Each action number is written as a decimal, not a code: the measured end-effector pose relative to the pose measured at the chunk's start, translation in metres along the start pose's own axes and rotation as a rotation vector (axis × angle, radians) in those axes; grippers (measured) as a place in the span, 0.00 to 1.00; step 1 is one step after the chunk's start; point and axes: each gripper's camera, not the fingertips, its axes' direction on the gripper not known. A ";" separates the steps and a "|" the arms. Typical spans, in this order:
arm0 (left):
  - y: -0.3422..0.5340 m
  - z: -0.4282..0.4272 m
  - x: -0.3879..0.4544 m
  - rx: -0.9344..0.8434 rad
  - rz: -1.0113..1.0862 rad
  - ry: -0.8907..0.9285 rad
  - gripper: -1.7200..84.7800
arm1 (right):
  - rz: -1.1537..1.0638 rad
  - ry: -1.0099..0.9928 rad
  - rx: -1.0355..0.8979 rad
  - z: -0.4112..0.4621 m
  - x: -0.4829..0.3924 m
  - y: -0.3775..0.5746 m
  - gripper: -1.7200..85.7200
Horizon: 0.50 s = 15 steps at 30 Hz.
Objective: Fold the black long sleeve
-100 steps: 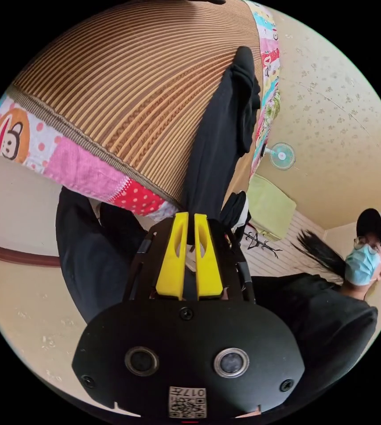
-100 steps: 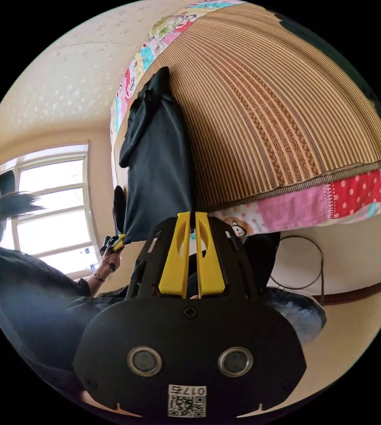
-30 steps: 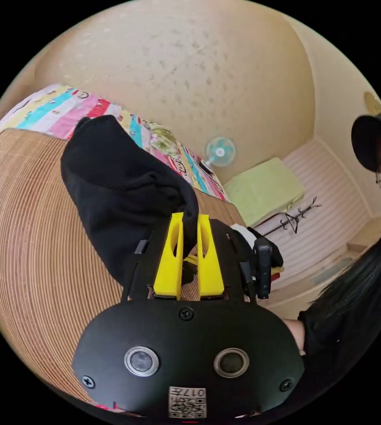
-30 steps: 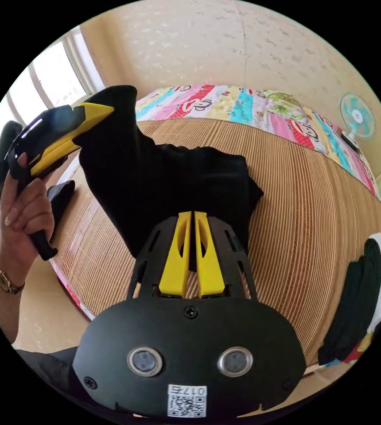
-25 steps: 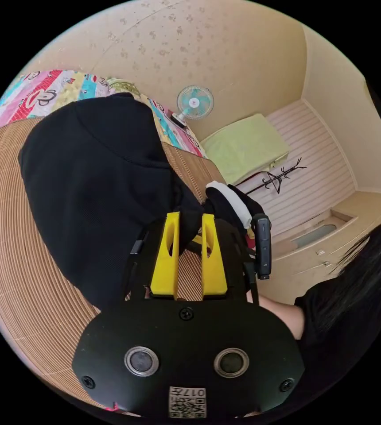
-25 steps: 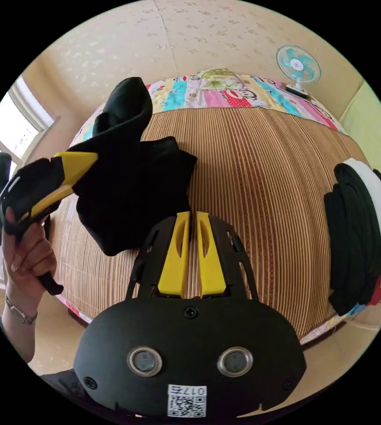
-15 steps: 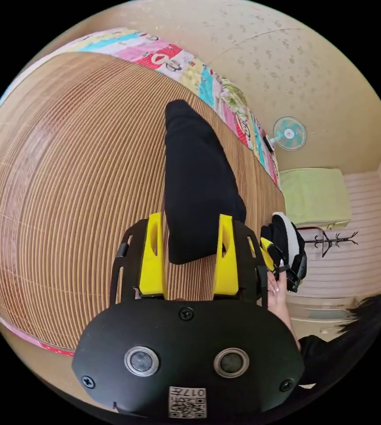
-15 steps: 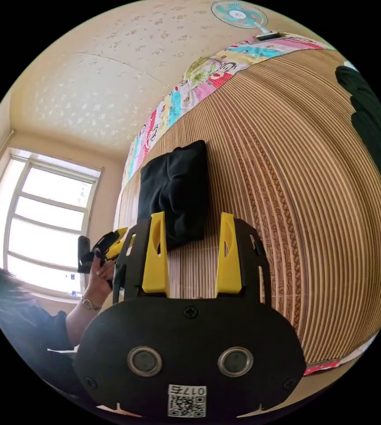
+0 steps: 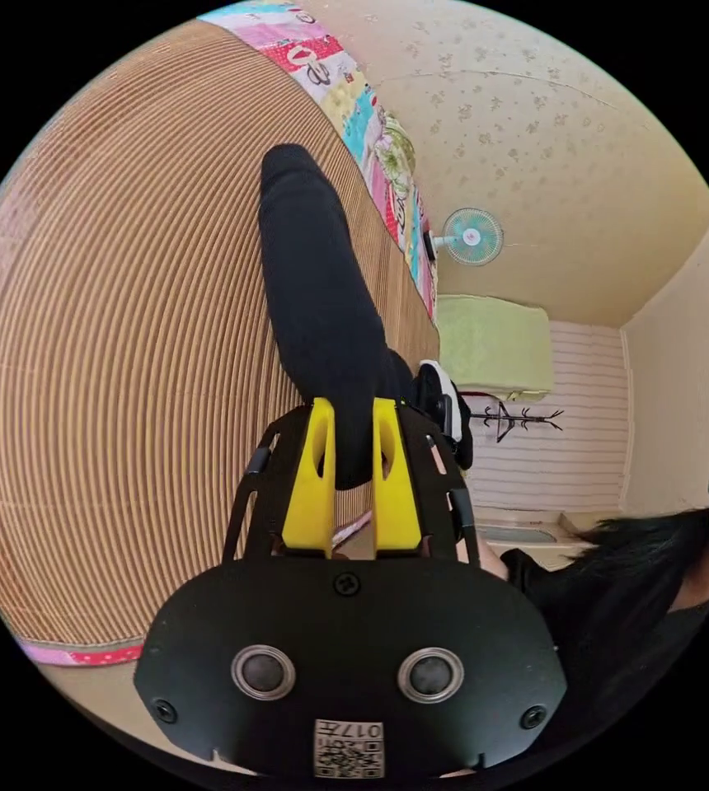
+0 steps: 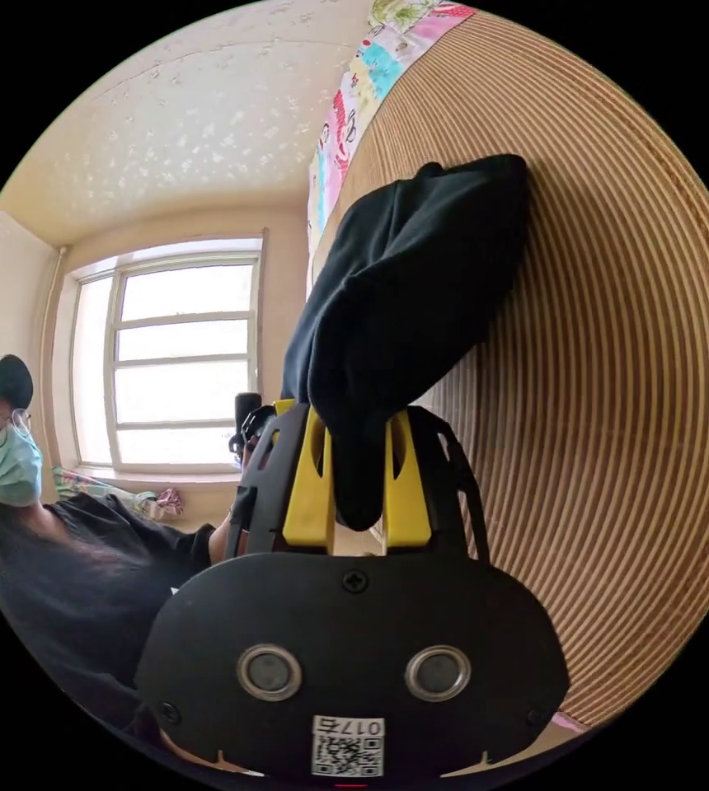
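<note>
A ribbed bamboo mat [image 9: 124,329] covers the bed, and a patchwork sheet [image 9: 371,132] in pink, blue and yellow borders the mat's far edge. Beyond the mat, a small teal fan [image 9: 470,236] stands against the speckled cream wall [image 9: 552,148], with a pale green cover [image 9: 495,342] beside it and a coat rack [image 9: 507,420] by a slatted wall. In the right gripper view the mat [image 10: 618,371] sits next to a bright window [image 10: 169,362], and a person [image 10: 66,544] in a dark top is below the window, near the mat's edge. The shirt [image 9: 313,288] is black and folded into a thick, narrow bundle that lies on the mat, its near end drawn off the mat's edge into the tools. The left tool [image 9: 351,412] is clamped on that end, cloth pinched between both yellow jaws. In the right gripper view the shirt [image 10: 412,280] looks bulkier, with soft rounded folds, its far end on the mat; the right tool [image 10: 354,428] is likewise closed on a wad of cloth that bulges between its jaws.
</note>
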 end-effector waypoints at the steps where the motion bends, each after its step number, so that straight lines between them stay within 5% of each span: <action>1: 0.010 -0.026 0.005 0.013 0.043 -0.030 0.10 | -0.042 0.008 -0.022 0.027 -0.034 0.008 0.13; 8: 0.071 -0.217 0.001 0.183 0.145 -0.148 0.11 | -0.365 0.057 -0.087 0.227 -0.258 0.024 0.12; 15: 0.131 -0.364 -0.040 0.353 0.170 -0.302 0.11 | -0.536 0.015 -0.150 0.436 -0.364 0.044 0.12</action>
